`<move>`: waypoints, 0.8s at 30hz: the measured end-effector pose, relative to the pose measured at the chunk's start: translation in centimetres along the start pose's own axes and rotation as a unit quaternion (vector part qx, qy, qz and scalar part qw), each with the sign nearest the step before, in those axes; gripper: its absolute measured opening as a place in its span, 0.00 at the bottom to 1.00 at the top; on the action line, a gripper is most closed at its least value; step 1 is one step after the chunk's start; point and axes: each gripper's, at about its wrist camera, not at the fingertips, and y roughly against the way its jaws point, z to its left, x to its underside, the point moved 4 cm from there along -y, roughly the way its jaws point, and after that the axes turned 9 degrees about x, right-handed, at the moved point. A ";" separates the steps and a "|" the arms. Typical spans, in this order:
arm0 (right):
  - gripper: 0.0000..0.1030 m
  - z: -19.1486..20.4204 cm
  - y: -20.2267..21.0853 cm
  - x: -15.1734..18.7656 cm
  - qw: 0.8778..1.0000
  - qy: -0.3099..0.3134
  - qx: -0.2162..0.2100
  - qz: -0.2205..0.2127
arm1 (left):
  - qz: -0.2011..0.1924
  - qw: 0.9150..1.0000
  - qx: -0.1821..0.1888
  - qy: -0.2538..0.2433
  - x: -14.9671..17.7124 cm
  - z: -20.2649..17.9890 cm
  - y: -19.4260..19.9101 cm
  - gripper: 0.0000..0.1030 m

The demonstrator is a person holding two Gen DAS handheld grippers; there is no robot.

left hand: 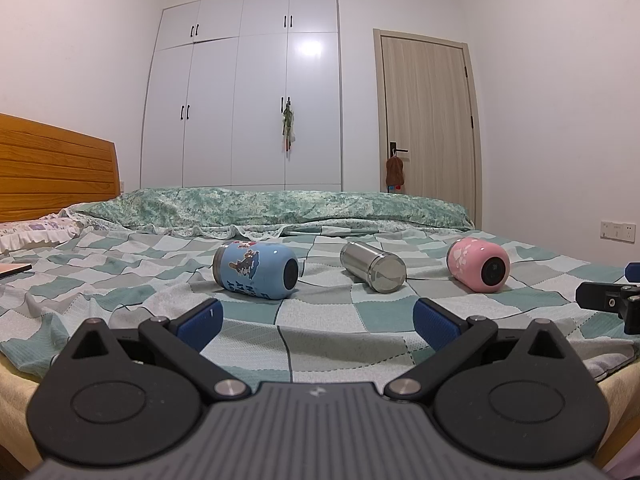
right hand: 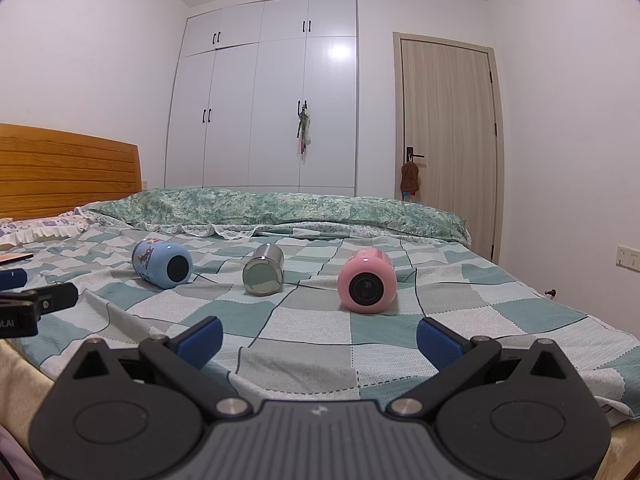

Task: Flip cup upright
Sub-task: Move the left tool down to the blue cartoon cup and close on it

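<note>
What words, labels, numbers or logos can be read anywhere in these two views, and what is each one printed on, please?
".AI": white letters, cut off by the frame edge, on the black body of the left gripper in the right wrist view.
Blue cup: white lettering under a cartoon figure, sideways and only partly visible; not readable.
Pink cup: tiny marks on its dark end disc, too small to read.
Steel cup: no text visible.

We read little: broken dark letters on the light-blue cartoon-printed cup lying on its side, not legible as words, and ".AI" on the black left gripper body.
</note>
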 end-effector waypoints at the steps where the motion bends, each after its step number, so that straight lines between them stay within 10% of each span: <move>1: 1.00 0.0 0.0 0.0 1.000 0.000 0.000 0.000 | 0.000 1.000 0.000 0.000 0.0 0.0 0.0 1.00; 12: 1.00 0.5 -0.3 -0.9 1.000 0.006 0.001 -0.006 | 0.008 1.000 0.010 -0.013 -2.5 0.1 -0.1 1.00; 24: 1.00 8.5 -5.8 -5.7 0.998 0.006 -0.059 0.020 | 0.050 0.979 0.037 -0.192 -7.9 5.4 -5.7 1.00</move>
